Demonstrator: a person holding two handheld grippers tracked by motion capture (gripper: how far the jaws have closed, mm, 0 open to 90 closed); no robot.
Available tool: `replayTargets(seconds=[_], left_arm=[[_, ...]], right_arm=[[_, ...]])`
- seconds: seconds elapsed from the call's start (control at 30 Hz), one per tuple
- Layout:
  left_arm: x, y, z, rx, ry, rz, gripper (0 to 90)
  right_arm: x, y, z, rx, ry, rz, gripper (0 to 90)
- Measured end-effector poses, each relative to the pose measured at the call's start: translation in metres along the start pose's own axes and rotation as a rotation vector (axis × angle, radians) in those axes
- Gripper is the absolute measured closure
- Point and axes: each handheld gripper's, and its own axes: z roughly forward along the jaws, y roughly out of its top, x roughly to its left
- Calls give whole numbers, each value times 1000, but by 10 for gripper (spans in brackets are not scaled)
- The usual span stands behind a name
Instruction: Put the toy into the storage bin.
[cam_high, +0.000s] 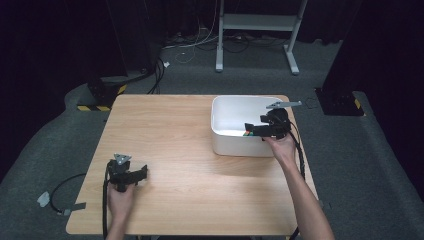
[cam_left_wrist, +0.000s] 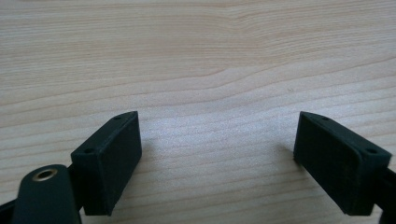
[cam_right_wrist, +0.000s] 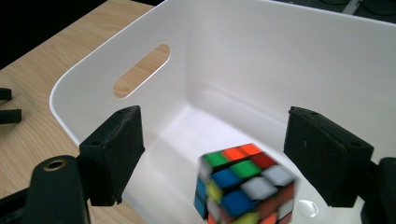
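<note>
Right gripper (cam_right_wrist: 212, 154) apart over blurred cube (cam_right_wrist: 245, 184) inside white bin (cam_high: 225, 137); left gripper (cam_left_wrist: 217, 158) apart, table's 7 o'clock.

Dim room, evenly lit table (cam_high: 190, 150); the cube (cam_right_wrist: 245, 186) is motion-blurred.

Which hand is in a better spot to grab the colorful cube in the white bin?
Right. The right gripper hangs open over the white bin, the cube just below its jaws. The left gripper sits far off on bare table.

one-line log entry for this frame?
left gripper: open, over table | right gripper: open, over white bin | cube: in bin, blurred
</note>
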Motion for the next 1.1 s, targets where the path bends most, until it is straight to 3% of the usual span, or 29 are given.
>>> replayTargets(seconds=[1.1], left_arm=[[0, 0, 0, 0, 0, 0, 153]], right_arm=[[10, -5, -26, -88, -4, -34, 211]])
